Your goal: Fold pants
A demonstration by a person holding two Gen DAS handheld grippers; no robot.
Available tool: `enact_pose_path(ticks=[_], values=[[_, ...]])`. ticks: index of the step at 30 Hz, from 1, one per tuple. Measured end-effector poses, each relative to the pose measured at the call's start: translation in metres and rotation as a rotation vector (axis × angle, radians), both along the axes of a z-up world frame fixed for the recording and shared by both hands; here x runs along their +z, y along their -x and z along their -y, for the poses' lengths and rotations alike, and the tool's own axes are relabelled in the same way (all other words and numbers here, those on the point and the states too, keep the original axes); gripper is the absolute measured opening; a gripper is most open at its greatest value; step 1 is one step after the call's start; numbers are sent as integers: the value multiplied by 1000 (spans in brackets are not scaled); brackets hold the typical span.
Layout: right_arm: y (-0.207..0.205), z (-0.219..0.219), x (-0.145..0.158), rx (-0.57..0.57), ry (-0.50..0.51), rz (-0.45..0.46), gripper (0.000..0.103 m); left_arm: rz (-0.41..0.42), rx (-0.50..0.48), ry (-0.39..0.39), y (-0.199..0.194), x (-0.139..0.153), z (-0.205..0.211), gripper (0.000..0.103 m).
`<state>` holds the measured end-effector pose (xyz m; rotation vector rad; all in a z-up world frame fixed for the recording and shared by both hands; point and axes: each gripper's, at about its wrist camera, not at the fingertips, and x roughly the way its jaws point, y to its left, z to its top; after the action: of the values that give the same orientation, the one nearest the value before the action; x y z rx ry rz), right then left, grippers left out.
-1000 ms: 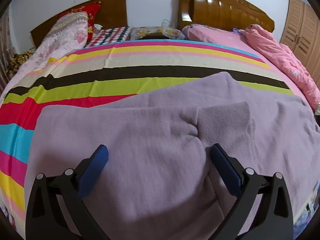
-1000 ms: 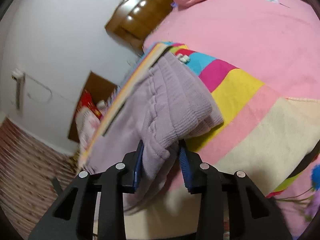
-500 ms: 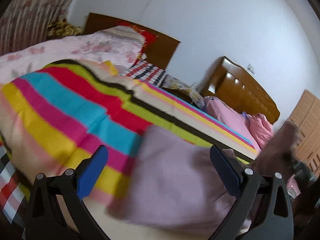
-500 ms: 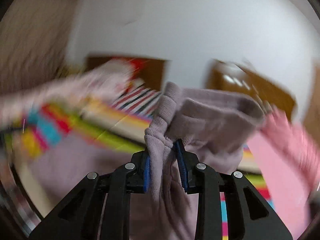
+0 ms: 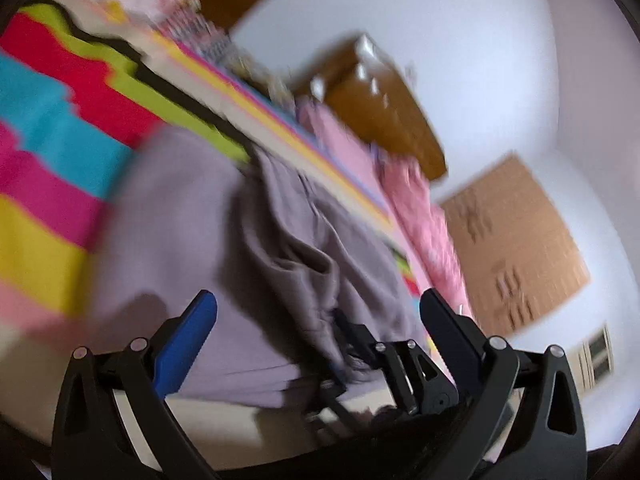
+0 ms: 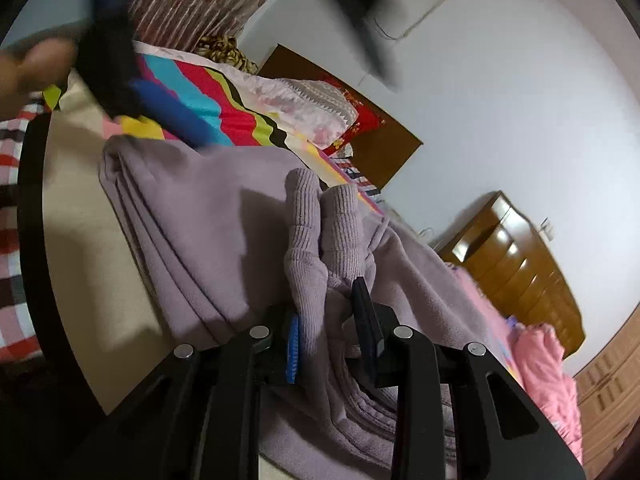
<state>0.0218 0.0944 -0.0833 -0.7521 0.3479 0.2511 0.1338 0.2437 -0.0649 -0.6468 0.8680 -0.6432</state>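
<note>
Mauve pants (image 6: 208,208), rainbow-striped sheet (image 5: 52,128)

home bedroom | bed (image 5: 60,120) with striped sheet | wooden headboards (image 6: 520,256) | pink quilt (image 5: 424,216) | wardrobe (image 5: 512,240) | curtains (image 6: 200,12)

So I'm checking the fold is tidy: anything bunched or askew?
Yes. The right gripper pinches the lilac knit pants' ribbed cuffs, which stand up bunched above the flat part.

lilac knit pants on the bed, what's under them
The lilac knit pants lie on a bright striped bedsheet with a cream band near the bed's edge. How the stripes run beneath the pants is covered.
</note>
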Motion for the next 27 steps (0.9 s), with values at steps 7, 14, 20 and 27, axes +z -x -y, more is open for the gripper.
enact_pose_path(ticks=[7, 14, 20, 27], values=[[30, 32, 24, 84, -56, -46, 35, -142, -54, -105, -53, -23, 47, 101], [59, 160, 47, -136, -309, -33, 63, -146, -20, -169, -49, -22, 62, 101], [43, 213, 23, -254, -491, -229, 72, -117, 7, -215, -48, -20, 71, 101], [18, 220, 13, -341, -584, -276, 72, -72, 29, -301, -40, -15, 87, 100]])
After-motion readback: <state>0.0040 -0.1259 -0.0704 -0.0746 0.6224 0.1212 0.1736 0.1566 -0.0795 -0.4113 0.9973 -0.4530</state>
